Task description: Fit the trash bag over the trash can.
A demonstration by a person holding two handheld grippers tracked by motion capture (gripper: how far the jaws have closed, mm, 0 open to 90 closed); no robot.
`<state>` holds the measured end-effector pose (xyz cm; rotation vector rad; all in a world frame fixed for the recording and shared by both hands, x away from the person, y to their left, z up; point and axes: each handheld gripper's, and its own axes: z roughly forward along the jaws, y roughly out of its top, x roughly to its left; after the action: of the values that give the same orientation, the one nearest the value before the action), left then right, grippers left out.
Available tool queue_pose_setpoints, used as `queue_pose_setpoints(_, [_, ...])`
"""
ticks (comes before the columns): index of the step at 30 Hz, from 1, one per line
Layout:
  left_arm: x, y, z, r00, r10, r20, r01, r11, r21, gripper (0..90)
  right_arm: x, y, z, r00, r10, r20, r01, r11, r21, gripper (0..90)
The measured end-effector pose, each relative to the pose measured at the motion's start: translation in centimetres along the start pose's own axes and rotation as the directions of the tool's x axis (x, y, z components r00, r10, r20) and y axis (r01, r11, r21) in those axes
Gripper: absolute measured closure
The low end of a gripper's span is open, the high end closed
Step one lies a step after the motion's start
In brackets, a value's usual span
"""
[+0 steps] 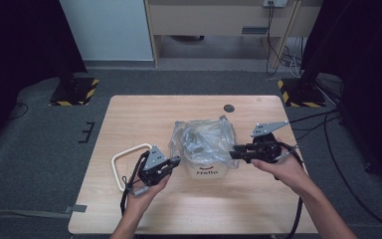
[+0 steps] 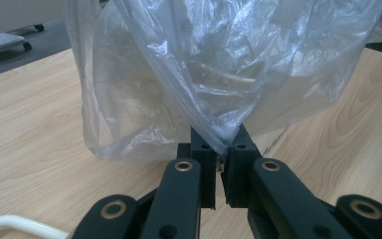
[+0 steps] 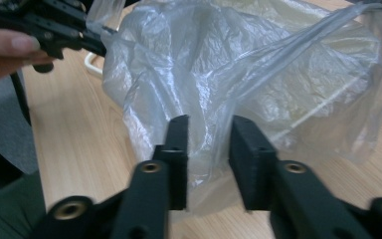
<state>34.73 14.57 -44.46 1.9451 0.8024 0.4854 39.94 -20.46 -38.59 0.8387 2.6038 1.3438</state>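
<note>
At frame centre, our left gripper (image 2: 222, 162) clamped the plastic bag (image 1: 204, 139); our right gripper (image 3: 209, 149), jaws apart, needed a firm bite on its edge before pulling.

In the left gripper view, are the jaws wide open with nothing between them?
No. The left gripper has its jaws closed together, pinching a fold of the clear plastic bag.

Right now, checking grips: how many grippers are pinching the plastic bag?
1: the left gripper clamps the bag's edge; the right gripper stands open around it.
</note>
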Motion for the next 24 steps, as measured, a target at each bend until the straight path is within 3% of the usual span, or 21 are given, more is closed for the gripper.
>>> queue_pose_setpoints(3, [0.0,0.1,0.1,1.0,-0.001,0.001,0.001,1.0,0.007,86.1,-0.1,-0.4,-0.2,0.9999,-0.01,-0.003,0.011,1.0,0.005,89.9])
queue_pose_setpoints(9, [-0.2,0.2,0.1,0.9999,0.003,0.013,-0.003,1.0,0.003,87.4,-0.1,-1.2,-1.0,0.9995,-0.03,-0.007,0.029,0.999,-0.033,90.0])
queue_pose_setpoints(14, [-0.4,0.1,0.2,0.9998,0.007,0.021,-0.007,0.9999,0.008,88.0,0.0,-1.8,-1.1,0.9992,-0.035,-0.017,0.034,0.999,-0.03,89.5])
queue_pose_setpoints(17, [-0.5,0.0,0.3,0.9996,0.009,0.027,-0.009,0.9999,0.009,88.3,0.0,-2.0,-0.6,0.9995,-0.031,-0.005,0.031,0.999,-0.025,68.7])
queue_pose_setpoints(21, [-0.5,-0.1,0.2,0.9995,0.007,0.03,-0.007,0.9999,0.008,88.5,0.2,-2.3,-0.2,0.9983,-0.057,-0.009,0.057,0.998,0.005,89.3])
queue_pose_setpoints(24, [-0.5,-0.4,0.1,0.9994,0.006,0.034,-0.006,0.9999,0.009,88.7,0.5,-2.6,-0.2,0.9962,-0.086,-0.006,0.086,0.996,0.014,90.0])
